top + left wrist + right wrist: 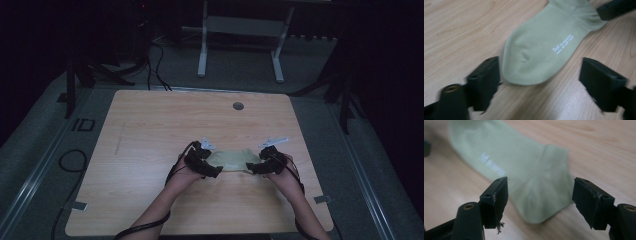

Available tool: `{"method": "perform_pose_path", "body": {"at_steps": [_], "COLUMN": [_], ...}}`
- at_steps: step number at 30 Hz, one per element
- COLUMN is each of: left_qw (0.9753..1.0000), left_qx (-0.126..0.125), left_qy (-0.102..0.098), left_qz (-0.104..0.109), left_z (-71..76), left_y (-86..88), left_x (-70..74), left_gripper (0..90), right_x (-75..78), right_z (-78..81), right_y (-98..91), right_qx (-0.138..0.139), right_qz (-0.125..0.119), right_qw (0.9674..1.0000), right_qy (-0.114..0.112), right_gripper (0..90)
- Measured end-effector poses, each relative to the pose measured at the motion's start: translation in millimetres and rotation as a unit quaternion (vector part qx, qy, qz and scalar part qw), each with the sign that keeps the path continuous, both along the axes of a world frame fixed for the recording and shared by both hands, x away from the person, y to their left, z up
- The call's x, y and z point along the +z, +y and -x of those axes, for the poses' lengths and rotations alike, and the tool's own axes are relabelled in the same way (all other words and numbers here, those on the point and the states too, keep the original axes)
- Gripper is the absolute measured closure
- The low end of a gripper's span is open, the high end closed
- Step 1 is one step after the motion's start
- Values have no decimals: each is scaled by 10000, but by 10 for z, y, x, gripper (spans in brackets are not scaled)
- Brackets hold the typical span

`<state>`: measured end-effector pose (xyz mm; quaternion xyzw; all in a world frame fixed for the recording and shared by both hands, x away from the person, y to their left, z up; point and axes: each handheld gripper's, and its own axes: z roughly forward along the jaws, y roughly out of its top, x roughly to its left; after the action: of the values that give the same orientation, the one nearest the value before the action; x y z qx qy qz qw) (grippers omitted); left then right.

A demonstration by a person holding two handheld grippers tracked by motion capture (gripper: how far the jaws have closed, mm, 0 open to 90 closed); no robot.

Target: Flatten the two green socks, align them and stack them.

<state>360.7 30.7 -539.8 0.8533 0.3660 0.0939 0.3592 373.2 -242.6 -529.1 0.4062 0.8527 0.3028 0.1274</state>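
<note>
Seen from the high view: a pale green sock (233,160) lying flat on the wooden surface (150,130), nearer its front edge than its far edge and roughly midway between the left and right edges. Left gripper (216,170) at the sock's left end, right gripper (251,168) at its right end, each held in a hand reaching in from the front edge, cables trailing back along the forearms. A small round grey cap (238,106) set into the surface near the far edge. Beyond that edge, a dim floor and the white legs of a stand (202,50).

From the left gripper view: left gripper (539,82) with jaws spread wide apart, the rounded toe of the sock (544,47) lying between them on the surface (461,30), the left jaw just beside the fabric, the right jaw clear of it. White lettering (563,44) printed across the sock. A jaw of the other gripper (616,8) resting at the sock's far end, top right.

From the right gripper view: right gripper (540,195) likewise open, jaws standing either side of the sock's (524,172) near end, neither one pressing on the cloth. Sock flat on the surface (604,150), faint white print (492,165) running along it, slightly blurred.
</note>
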Motion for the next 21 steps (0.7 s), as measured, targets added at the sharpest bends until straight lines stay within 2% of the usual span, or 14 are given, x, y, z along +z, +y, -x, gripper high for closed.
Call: {"method": "perform_pose_path", "body": {"at_steps": [2, 4, 7, 9, 10, 11, 14, 17, 21], "left_qw": [9998, 9995, 9987, 9985, 9981, 9981, 9978, 9972, 9964], "left_qx": [169, 299, 466, 486, 520, 517, 574, 676, 791], "left_qy": [-69, -109, -224, -254, -293, -292, -265, -277, -253], "left_qz": [48, 67, 43, 6, -117, -149, -176, -154, -163], "left_z": [10, 30, 79, 91, 121, 137, 181, 225, 284], "left_y": [55, 123, 219, 241, 300, 338, 464, 589, 726], "left_x": [-27, -40, -51, -56, -64, -68, -82, -103, -145], "left_gripper": [108, 70, 65, 65, 65, 65, 65, 65, 65], "right_x": [-27, -43, -66, -76, -83, -104, -117, -122, -158], "right_z": [45, 73, 113, 124, 135, 164, 215, 248, 297], "right_y": [-13, -36, -74, -87, -95, -115, -156, -237, -347], "right_qx": [143, 142, 145, 150, 123, 129, 129, 37, -106], "right_qz": [10, -4, 47, 48, 49, 115, 198, 68, 39], "right_qw": [9999, 9999, 9999, 9998, 9999, 9998, 9994, 9995, 9988], "right_qy": [19, -8, -73, -77, -66, -133, -236, -312, -470], "right_gripper": [215, 178, 176, 176, 169, 142, 142, 141, 138]}}
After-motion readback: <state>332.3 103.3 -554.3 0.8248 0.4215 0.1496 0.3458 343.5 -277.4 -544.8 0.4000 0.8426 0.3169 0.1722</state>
